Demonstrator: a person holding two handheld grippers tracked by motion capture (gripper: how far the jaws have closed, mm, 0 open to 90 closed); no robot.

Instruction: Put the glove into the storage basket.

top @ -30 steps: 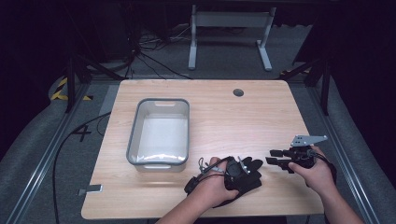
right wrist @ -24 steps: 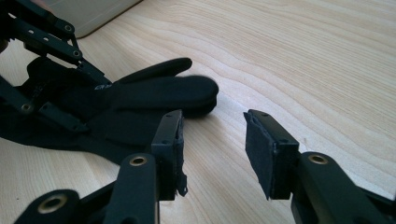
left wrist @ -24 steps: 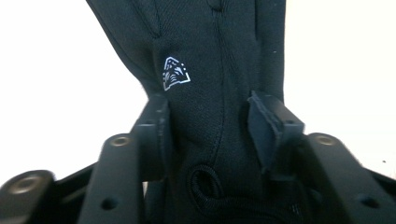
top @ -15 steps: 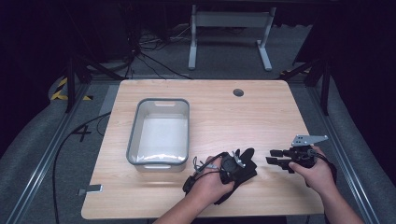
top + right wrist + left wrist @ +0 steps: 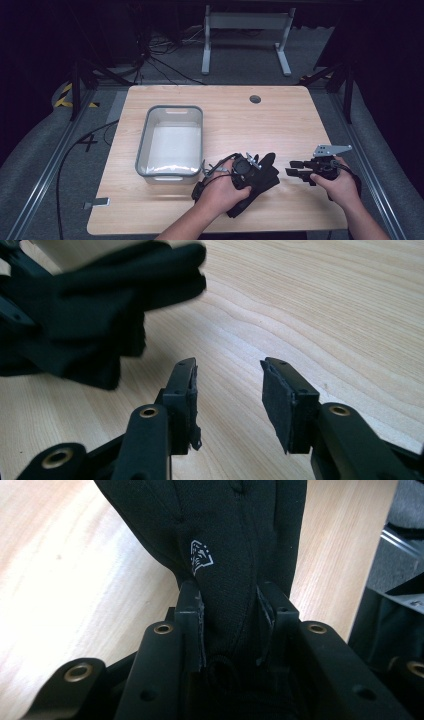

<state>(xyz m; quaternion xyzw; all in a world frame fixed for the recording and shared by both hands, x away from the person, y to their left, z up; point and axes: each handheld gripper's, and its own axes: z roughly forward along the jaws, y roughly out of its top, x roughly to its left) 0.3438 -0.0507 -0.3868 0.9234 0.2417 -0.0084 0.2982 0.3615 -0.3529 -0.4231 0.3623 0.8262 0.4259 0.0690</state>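
While the left gripper [image 5: 227, 625] pinches a black glove [image 5: 225, 540] between its jaws, the soft matte fabric bulges out above them and carries a small white printed mark. Seen from the high view, the glove [image 5: 262, 175] lies near the front edge of the pale wooden table [image 5: 280, 120], under the left hand [image 5: 222, 190]. Just to its right the right gripper [image 5: 296, 168] hovers with jaws apart and empty, its rough dark pads [image 5: 275, 395] showing in its own view. Beside the glove stands a grey rectangular tub [image 5: 172, 142] with rounded corners.
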